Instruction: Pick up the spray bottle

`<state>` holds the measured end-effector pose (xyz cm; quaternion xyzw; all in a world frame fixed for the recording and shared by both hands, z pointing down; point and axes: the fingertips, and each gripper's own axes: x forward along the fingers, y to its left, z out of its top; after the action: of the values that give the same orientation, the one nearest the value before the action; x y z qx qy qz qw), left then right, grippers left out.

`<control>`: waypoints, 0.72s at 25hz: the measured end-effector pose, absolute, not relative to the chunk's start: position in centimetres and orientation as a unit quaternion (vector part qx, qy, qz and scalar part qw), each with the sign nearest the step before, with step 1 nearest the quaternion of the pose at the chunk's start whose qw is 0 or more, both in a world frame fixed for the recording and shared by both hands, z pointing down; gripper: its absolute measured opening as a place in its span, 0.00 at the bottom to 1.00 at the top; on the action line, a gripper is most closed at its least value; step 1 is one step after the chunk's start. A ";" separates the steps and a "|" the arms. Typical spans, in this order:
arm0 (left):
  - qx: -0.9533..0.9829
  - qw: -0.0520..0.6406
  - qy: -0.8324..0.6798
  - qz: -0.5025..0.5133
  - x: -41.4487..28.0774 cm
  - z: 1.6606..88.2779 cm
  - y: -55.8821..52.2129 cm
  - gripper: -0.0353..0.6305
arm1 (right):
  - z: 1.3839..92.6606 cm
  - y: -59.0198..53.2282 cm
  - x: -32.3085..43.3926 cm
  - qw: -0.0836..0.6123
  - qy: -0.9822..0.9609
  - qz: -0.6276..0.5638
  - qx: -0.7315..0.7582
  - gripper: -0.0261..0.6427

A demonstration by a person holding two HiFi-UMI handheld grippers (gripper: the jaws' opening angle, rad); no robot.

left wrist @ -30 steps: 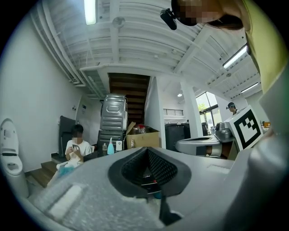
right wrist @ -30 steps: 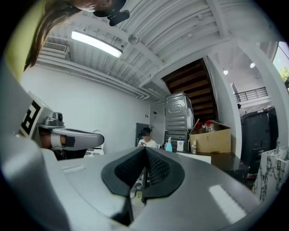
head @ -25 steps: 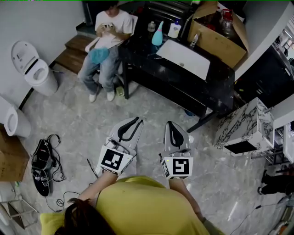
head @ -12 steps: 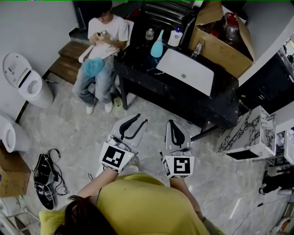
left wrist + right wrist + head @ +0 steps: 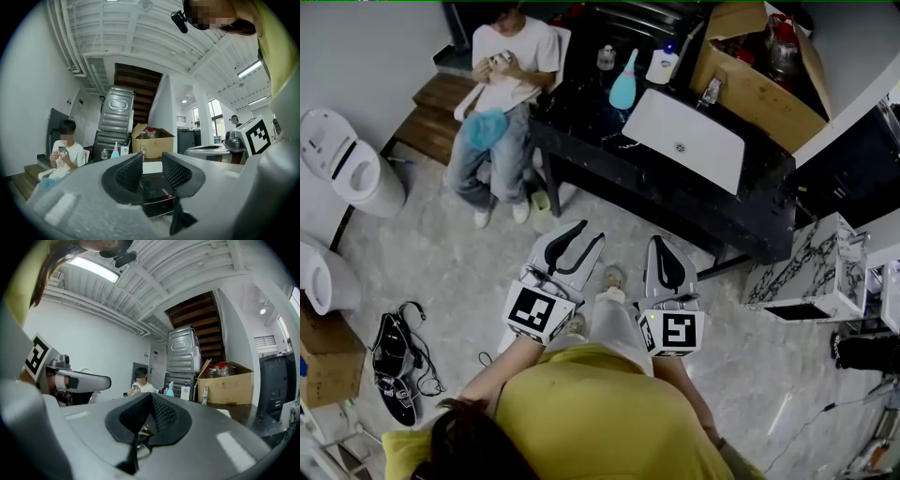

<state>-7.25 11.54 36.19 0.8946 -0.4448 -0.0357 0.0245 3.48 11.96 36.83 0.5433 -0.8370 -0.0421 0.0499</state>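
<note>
The teal spray bottle point(image 5: 623, 84) stands upright at the back of the black counter point(image 5: 609, 164), left of the white sink point(image 5: 684, 141). It shows small and far off in the left gripper view point(image 5: 115, 151) and in the right gripper view point(image 5: 170, 389). My left gripper point(image 5: 589, 234) hangs over the floor short of the counter; its jaws are opening and nothing is between them point(image 5: 152, 161). Beside it my right gripper point(image 5: 657, 251) points the same way, its jaws shut and empty point(image 5: 151, 397). Both are well short of the bottle.
A person point(image 5: 502, 80) sits at the counter's left end. A white pump bottle point(image 5: 662, 66) and a small clear bottle point(image 5: 606, 58) flank the spray bottle. An open cardboard box point(image 5: 759, 70) sits right of the sink. A toilet point(image 5: 356, 164) is at left, a marble cabinet point(image 5: 811, 262) at right.
Both grippers have moved forward toward the black counter, which now sits closer in the head view. The left jaws have parted from nearly shut. A foot now shows between the grippers.
</note>
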 end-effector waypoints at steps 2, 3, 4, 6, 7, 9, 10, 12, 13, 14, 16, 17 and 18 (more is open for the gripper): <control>0.895 0.027 -0.444 -0.035 -7.2 36.5 10.3 0.25 | 37.0 10.6 3.4 0.049 -0.838 -0.041 0.542 0.04; 0.895 0.028 -0.444 -0.035 -7.1 36.6 9.5 0.25 | 37.0 9.9 3.5 0.049 -0.838 -0.042 0.541 0.04; 0.895 0.028 -0.444 -0.037 -7.1 36.6 8.7 0.26 | 37.0 9.1 3.5 0.047 -0.839 -0.045 0.540 0.04; 0.896 0.025 -0.442 -0.042 -6.8 36.5 6.7 0.27 | 36.7 7.2 3.7 0.044 -0.840 -0.054 0.538 0.04; 0.896 0.022 -0.442 -0.043 -6.8 36.5 5.6 0.27 | 36.7 6.0 3.8 0.042 -0.841 -0.057 0.536 0.04; 0.894 0.016 -0.445 -0.044 -6.7 36.5 2.9 0.27 | 36.8 3.3 3.9 0.039 -0.842 -0.059 0.534 0.04; 0.893 0.015 -0.447 -0.043 -6.7 36.5 1.5 0.27 | 36.8 1.8 3.9 0.038 -0.844 -0.059 0.532 0.04; 0.893 0.015 -0.448 -0.041 -6.5 36.3 -1.4 0.29 | 36.8 -1.2 3.9 0.039 -0.847 -0.059 0.527 0.04; 0.892 0.011 -0.451 -0.040 -6.3 36.2 -2.9 0.29 | 36.7 -2.8 3.9 0.040 -0.849 -0.063 0.524 0.04; 0.890 0.006 -0.454 -0.040 -6.2 35.9 -4.4 0.29 | 36.4 -4.4 3.9 0.039 -0.851 -0.066 0.520 0.04; 0.888 0.004 -0.459 -0.041 -5.9 35.7 -7.4 0.29 | 36.0 -7.7 4.0 0.037 -0.854 -0.072 0.513 0.04; 0.887 0.008 -0.460 -0.040 -5.6 35.8 -8.9 0.30 | 36.0 -9.2 4.0 0.038 -0.856 -0.072 0.510 0.04; 0.887 0.012 -0.461 -0.039 -5.3 36.0 -10.2 0.32 | 36.0 -10.7 4.2 0.040 -0.859 -0.073 0.506 0.04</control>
<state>-5.33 -10.24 35.96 0.8867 -0.4606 -0.0386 0.0119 4.15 -10.70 36.00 0.5059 -0.8586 -0.0727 0.0405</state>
